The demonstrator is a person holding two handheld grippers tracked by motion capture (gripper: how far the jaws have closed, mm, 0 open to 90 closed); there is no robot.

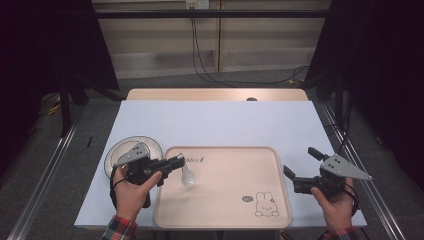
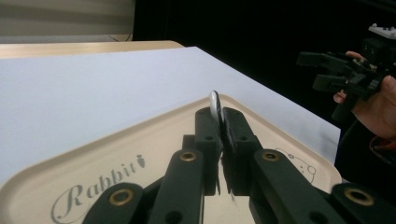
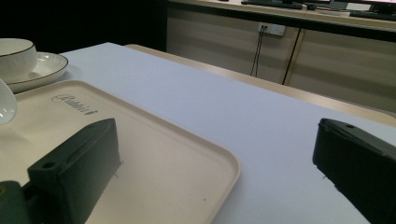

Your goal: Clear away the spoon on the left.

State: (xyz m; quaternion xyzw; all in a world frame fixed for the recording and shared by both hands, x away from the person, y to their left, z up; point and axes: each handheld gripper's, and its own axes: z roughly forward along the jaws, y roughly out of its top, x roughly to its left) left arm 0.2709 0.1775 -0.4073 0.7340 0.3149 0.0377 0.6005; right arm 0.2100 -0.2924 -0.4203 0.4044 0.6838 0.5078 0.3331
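Left tongs [image 1: 176, 162] clench the spoon [image 1: 188, 176], bowl hanging over the tray's [image 1: 225, 210] left edge; right tongs [image 1: 300, 165] released, well apart.

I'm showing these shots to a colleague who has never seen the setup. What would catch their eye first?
Probably the white spoon pinched in the left gripper over the beige rabbit tray's left end. Next, the right gripper, open beyond the tray's right edge, and the bowl on a plate left of the tray.
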